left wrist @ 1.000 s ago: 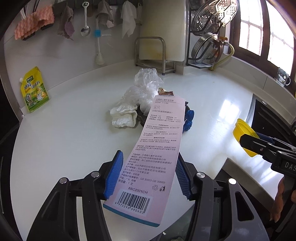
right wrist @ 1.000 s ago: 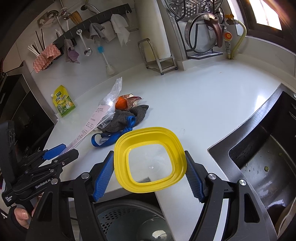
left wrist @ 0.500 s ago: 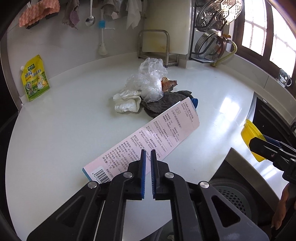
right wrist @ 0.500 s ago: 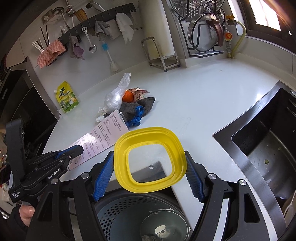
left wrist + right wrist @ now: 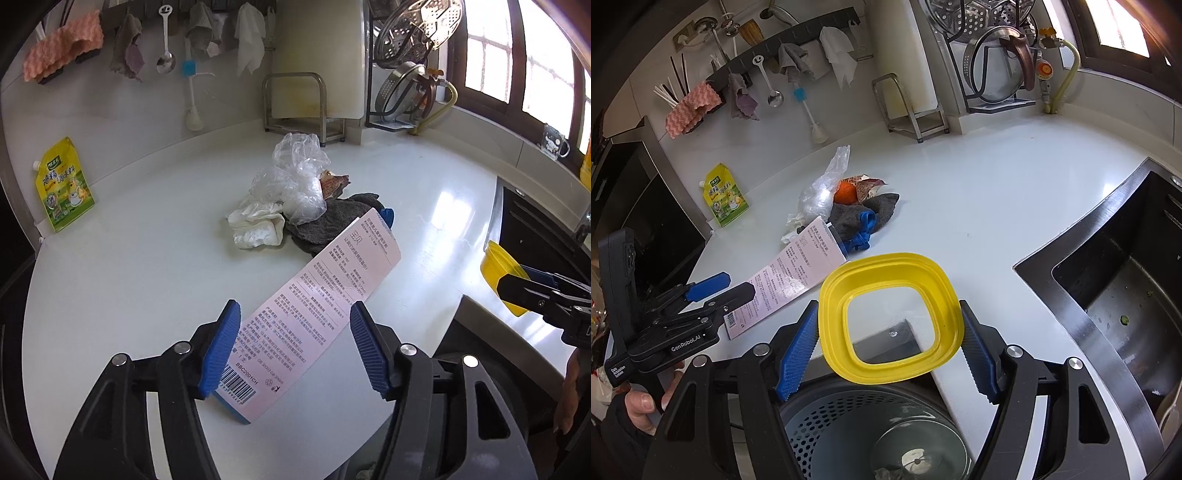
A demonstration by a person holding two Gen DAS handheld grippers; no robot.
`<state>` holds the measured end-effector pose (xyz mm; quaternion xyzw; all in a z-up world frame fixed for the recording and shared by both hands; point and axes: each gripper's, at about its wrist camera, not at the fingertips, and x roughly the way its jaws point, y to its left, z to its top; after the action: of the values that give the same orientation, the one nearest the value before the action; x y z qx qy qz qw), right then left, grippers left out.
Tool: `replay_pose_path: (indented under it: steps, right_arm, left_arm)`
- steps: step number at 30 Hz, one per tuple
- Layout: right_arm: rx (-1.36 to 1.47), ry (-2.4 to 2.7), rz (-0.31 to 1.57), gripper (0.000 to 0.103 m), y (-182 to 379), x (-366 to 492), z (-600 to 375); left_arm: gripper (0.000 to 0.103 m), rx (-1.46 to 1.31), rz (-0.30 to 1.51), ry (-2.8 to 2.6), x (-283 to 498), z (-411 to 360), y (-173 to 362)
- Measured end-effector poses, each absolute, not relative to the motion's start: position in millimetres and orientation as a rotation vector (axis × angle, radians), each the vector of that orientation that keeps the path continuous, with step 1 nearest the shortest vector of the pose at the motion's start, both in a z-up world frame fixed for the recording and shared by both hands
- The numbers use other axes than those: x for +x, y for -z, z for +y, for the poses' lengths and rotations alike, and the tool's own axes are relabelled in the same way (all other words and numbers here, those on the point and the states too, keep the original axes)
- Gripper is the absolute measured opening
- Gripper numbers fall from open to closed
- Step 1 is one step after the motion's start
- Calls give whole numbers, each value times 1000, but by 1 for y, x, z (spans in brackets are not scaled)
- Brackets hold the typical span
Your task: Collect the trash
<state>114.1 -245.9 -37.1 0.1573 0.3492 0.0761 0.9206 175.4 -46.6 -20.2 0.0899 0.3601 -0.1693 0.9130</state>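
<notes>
A long pink printed package point(image 5: 314, 306) lies flat on the white counter near its front edge; it also shows in the right wrist view point(image 5: 790, 280). My left gripper point(image 5: 295, 350) is open, its blue pads on either side of the package's near end; it also shows in the right wrist view point(image 5: 720, 288). My right gripper point(image 5: 886, 347) is shut on a yellow square lid point(image 5: 890, 317) and holds it above a perforated trash bin point(image 5: 868, 432). Behind the package lies a trash pile: clear plastic bag point(image 5: 295, 181), white tissue point(image 5: 258, 229), grey cloth point(image 5: 325, 225), orange peel point(image 5: 846, 192).
A yellow seasoning pouch point(image 5: 62, 184) leans against the back wall. A steel sink point(image 5: 1108, 295) is at the right. A metal rack point(image 5: 299, 103), a cutting board and a pot-lid stand are at the back. Cloths and utensils hang on the wall.
My left gripper was shut half a second ago and has opened; the pink package now lies on the counter between its pads. The right gripper still holds the yellow lid over the bin.
</notes>
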Motion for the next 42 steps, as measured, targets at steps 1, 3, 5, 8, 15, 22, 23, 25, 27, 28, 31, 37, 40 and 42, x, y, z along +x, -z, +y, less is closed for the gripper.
replay_pose_path:
  steps: [1, 3, 5, 8, 15, 22, 23, 25, 27, 28, 31, 37, 40, 42]
  right_arm:
    - [325, -158, 718, 70, 37, 115, -247]
    - [331, -160, 716, 70, 37, 116, -249]
    - [339, -158, 711, 70, 36, 116, -254]
    - [355, -150, 702, 70, 35, 115, -262]
    - [396, -152, 702, 70, 39, 117, -277]
    - [404, -157, 707, 70, 42, 122, -279]
    - [404, -159, 707, 70, 42, 122, -279]
    - [402, -160, 706, 70, 41, 122, -278]
    - [399, -160, 706, 70, 41, 123, -276]
    - [398, -161, 706, 70, 41, 123, -276]
    - [394, -161, 706, 70, 40, 122, -273]
    - [391, -158, 706, 70, 40, 118, -270]
    - [389, -154, 705, 70, 40, 115, -267]
    - [380, -147, 703, 70, 39, 111, -263]
  left_arm:
    - [65, 206, 747, 355, 177, -49, 21]
    - [70, 248, 758, 373, 180, -55, 24]
    - [70, 286, 769, 387, 184, -60, 27]
    - [76, 326, 784, 415, 192, -67, 31]
    - [82, 387, 854, 487, 217, -75, 47]
    - [79, 356, 882, 519, 225, -76, 55]
    - [68, 346, 879, 527, 224, -75, 55]
    - [61, 326, 885, 545, 220, -76, 54]
    - [57, 320, 881, 552, 215, -78, 54]
    - [54, 319, 879, 550, 213, -79, 53]
    - [51, 299, 875, 545, 209, -80, 51]
    - [49, 249, 851, 526, 199, -78, 40]
    - [49, 225, 839, 509, 193, -75, 35]
    - [49, 216, 828, 488, 187, -74, 32]
